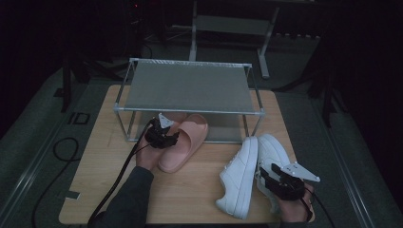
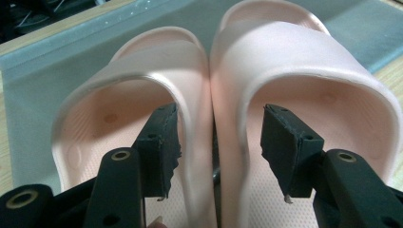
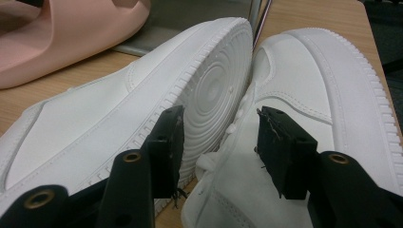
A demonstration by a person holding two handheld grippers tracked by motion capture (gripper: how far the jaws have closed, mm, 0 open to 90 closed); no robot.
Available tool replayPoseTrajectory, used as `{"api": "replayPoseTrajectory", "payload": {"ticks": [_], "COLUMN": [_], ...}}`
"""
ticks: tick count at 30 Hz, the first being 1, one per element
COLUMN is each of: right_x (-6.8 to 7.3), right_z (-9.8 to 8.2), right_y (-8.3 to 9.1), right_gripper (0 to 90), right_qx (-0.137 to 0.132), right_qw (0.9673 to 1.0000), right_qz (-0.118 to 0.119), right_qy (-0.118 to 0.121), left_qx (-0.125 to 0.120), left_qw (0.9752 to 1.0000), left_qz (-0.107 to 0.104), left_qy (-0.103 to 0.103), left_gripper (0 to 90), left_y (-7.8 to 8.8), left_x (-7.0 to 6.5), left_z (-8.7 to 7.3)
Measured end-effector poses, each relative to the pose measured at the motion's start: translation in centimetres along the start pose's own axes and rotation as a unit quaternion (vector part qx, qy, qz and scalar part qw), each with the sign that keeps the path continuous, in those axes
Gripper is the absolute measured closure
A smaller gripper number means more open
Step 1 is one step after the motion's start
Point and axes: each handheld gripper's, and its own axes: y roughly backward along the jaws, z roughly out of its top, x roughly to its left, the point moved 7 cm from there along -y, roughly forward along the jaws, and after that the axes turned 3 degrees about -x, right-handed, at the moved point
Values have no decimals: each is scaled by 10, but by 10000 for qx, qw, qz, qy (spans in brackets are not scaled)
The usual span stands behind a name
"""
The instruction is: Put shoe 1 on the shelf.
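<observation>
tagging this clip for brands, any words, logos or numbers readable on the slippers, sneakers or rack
None can be read.
Pink slippers: plain, no print visible.
White sneakers: plain uppers; the sole shows only ring tread.
Metal rack: no label visible.
Wooden table: no markings.

You see matt, smooth pink foam slides point(image 2: 285, 61), white leather-look sneakers point(image 3: 304, 80) with ribbed rubber soles, a pale wood-grain worktop point(image 1: 190, 190), a metal-framed rack point(image 1: 187, 85) with grey mesh shelf, and worn black rubber fingers point(image 2: 280, 142).
</observation>
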Motion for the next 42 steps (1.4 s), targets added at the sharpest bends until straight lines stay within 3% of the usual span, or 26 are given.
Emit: {"api": "replayPoseTrajectory", "payload": {"ticks": [11, 21, 27, 36, 42], "right_x": [0, 0, 0, 0, 0], "right_z": [0, 0, 0, 1, 1], "right_y": [0, 0, 0, 1, 1], "right_gripper": [511, 511, 511, 511, 511], "right_qx": [-3, -1, 4, -12, -11], "right_qw": [10000, 10000, 10000, 10000, 10000], "right_qz": [-8, 1, -3, -17, -19], "right_qy": [6, 13, 11, 17, 16], "left_qx": [-15, 81, 196, 261, 346], "left_qw": [9998, 9996, 9992, 9987, 9986], "left_qz": [-135, -268, -333, -430, -405], "left_qy": [-153, 55, -23, 28, -9], "left_gripper": [530, 576, 604, 649, 702], "left_y": [18, 32, 39, 51, 54], "left_x": [-7, -5, -7, -12, -11], "left_z": [-4, -19, -30, -45, -55]}}
